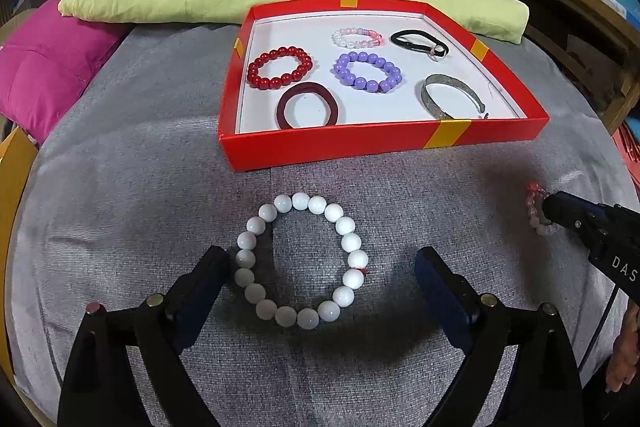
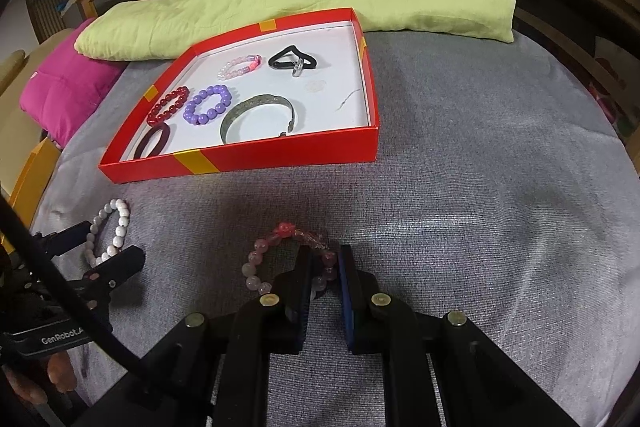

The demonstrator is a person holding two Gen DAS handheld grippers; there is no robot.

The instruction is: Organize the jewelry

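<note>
White bead bracelet [image 1: 301,259] on our grey cloth between our left gripper [image 1: 322,263]'s wide-spread fingers, unpressed, our right gripper [image 2: 325,259]'s fingers clamped on one pink bead bracelet [image 2: 280,255], six pieces in the red box [image 1: 344,147].

White bracelet [image 1: 300,259], red box [image 1: 384,137], grey cloth [image 1: 140,187].
</note>
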